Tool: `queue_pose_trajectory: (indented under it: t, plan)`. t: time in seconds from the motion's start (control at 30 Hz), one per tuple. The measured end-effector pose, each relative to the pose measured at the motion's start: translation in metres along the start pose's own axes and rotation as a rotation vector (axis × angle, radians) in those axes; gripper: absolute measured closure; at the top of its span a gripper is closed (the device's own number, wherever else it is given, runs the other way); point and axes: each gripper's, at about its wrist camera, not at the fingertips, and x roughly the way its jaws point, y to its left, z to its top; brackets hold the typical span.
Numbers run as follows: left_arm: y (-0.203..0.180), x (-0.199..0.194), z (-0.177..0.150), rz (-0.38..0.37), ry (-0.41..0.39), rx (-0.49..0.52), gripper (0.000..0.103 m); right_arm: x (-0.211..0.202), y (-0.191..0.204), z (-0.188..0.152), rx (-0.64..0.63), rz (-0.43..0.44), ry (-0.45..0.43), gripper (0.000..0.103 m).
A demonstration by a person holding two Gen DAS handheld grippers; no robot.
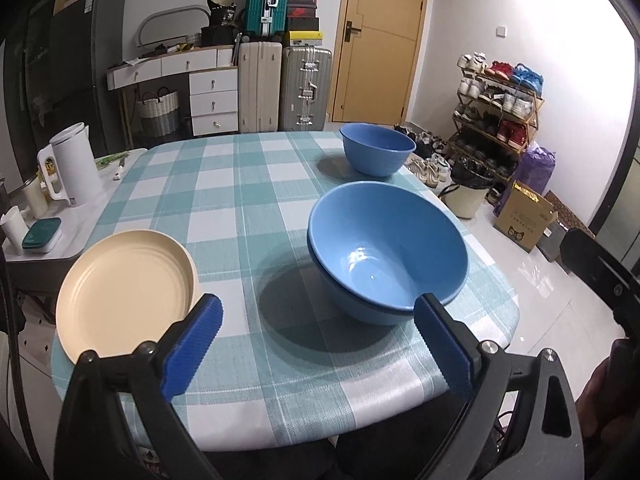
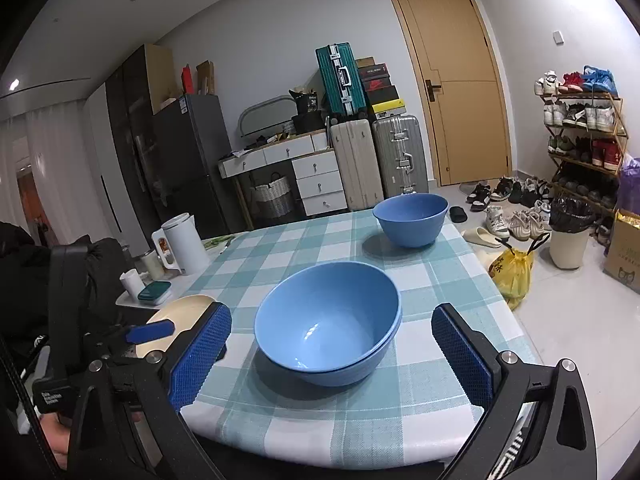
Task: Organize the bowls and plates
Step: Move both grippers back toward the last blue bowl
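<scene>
Right wrist view: your right gripper [image 2: 332, 356] and left gripper [image 1: 318, 344] gape wide, empty; nested blue bowls [image 2: 328, 320] sit ahead, single blue bowl [image 2: 412, 220] at one o'clock. Pinch its rim squarely.

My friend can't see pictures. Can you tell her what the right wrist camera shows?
Two blue bowls nested together sit on a teal checked tablecloth, right in front of the open, empty right gripper. A third blue bowl stands alone at the far edge, and a cream plate lies to the left, partly hidden by the left gripper.
</scene>
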Motion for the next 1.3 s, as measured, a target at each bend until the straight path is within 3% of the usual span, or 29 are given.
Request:
queue_pose_trajectory:
  t: [0.33,0.6,0.77,1.3]
  plan:
    - [-0.008,0.002,-0.008,0.005,0.024,0.011,0.006,0.002,-0.001,-0.005,0.019,0.013,0.019,0.001]
    - [-0.015,0.001,-0.016,0.065,0.009,0.039,0.006,0.006,0.000,-0.012,0.033,0.025,0.031,0.001]
    - [-0.012,0.002,-0.018,0.056,0.009,0.019,0.006,0.007,-0.005,-0.016,0.055,0.033,0.035,0.001]
    - [-0.031,0.012,-0.028,0.044,0.071,0.086,0.006,0.008,-0.016,-0.023,0.102,0.036,0.060,0.001]
